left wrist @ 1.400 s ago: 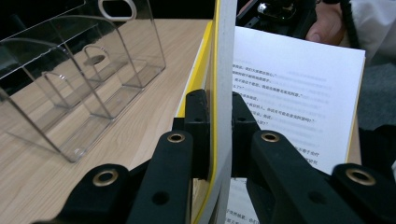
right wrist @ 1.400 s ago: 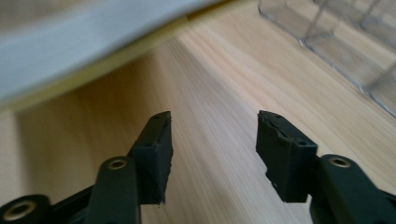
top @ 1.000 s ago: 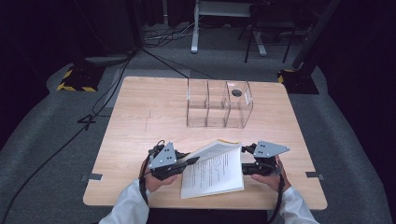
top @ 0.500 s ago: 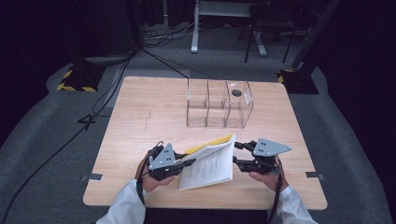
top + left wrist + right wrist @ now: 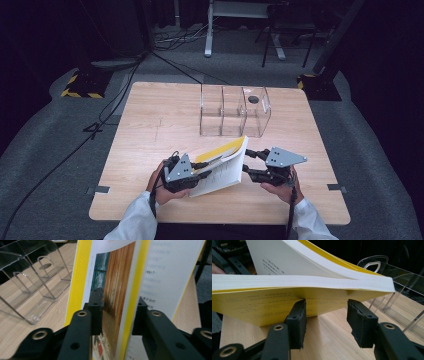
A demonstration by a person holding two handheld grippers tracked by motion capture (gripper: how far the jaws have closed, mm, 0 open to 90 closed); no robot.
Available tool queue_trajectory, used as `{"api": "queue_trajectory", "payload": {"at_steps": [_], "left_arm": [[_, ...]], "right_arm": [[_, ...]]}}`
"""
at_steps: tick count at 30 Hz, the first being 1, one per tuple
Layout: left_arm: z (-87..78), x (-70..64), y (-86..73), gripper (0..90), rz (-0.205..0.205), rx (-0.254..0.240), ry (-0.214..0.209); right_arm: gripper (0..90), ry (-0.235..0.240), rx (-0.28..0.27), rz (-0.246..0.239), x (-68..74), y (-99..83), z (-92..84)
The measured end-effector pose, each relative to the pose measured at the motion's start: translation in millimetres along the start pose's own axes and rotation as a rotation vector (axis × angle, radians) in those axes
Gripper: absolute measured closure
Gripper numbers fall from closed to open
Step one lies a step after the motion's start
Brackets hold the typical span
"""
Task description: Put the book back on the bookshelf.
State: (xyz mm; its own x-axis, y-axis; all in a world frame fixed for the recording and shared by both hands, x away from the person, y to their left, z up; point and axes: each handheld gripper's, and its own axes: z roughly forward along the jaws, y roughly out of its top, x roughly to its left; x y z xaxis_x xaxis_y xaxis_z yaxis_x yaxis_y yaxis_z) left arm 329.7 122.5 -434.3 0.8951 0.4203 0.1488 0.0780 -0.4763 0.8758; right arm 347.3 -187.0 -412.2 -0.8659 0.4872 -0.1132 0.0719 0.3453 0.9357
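While your forearms in white sleeves come in from the near edge of the wooden table, your left gripper has its jaws on either side of the book's yellow front cover near the spine; those jaws have just been opening, and in the left gripper view the cover stands between them with a gap at each pad, so you are straddling it rather than clamping it. The book sits in the near middle of the table, between your two hands, its cover and first pages lifted and its right edge tilted up. Your right gripper meets that far-side edge from the right, jaws apart and just easing closer; in the right gripper view the yellow back cover passes just beyond the pads, and you cannot tell whether they touch it. Farther back stands a clear plastic organiser with three compartments, well apart from the book.
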Motion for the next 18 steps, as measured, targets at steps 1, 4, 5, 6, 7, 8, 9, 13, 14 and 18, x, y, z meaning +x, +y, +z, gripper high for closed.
{"api": "queue_trajectory", "payload": {"at_steps": [1, 4, 5, 6, 7, 8, 9, 13, 14, 18], "left_arm": [[1.7, 0.2, -0.1, 66.1, 0.003, 0.014, 0.02], [2.9, -2.5, 0.6, 79.4, 0.023, 0.029, 0.077], [2.6, -2.5, 1.2, 79.4, 0.026, 0.028, 0.098], [1.7, -1.9, 2.1, 81.7, 0.025, 0.03, 0.109], [0.5, -0.7, 2.3, 82.7, 0.013, 0.024, 0.114], [-0.3, 0.6, 1.8, 82.9, 0.007, 0.015, 0.111], [-2.4, 2.1, -0.3, 83.0, -0.017, -0.016, 0.113], [-9.3, 7.5, -2.5, 83.1, -0.058, -0.069, 0.061], [-12.4, 9.5, -3.2, 83.1, -0.058, -0.087, 0.032], [-19.0, 8.8, -6.1, 83.0, -0.075, -0.155, -0.103]], "right_arm": [[51.0, -0.004, 0.006, -0.014, 1.0, 0.4, 0.7], [50.8, -0.002, 0.016, -0.016, 2.2, 0.5, 1.6], [50.8, -0.002, 0.016, -0.016, 2.2, 0.5, 1.6], [50.9, -0.005, 0.015, -0.013, 1.9, 0.2, 1.7], [51.0, -0.001, 0.007, -0.009, 0.8, -0.2, 1.9], [51.0, 0.004, 0.001, 0.001, 0.3, -0.4, 1.4], [51.0, -0.001, 0.001, -0.007, 0.9, -0.1, 0.9], [48.7, -0.002, -0.001, 0.002, -2.7, -1.3, -1.4], [48.7, -0.002, -0.001, 0.002, -2.7, -1.3, -1.4], [41.1, -0.01, 0.028, 0.057, -19.2, -9.7, 2.7]]}}
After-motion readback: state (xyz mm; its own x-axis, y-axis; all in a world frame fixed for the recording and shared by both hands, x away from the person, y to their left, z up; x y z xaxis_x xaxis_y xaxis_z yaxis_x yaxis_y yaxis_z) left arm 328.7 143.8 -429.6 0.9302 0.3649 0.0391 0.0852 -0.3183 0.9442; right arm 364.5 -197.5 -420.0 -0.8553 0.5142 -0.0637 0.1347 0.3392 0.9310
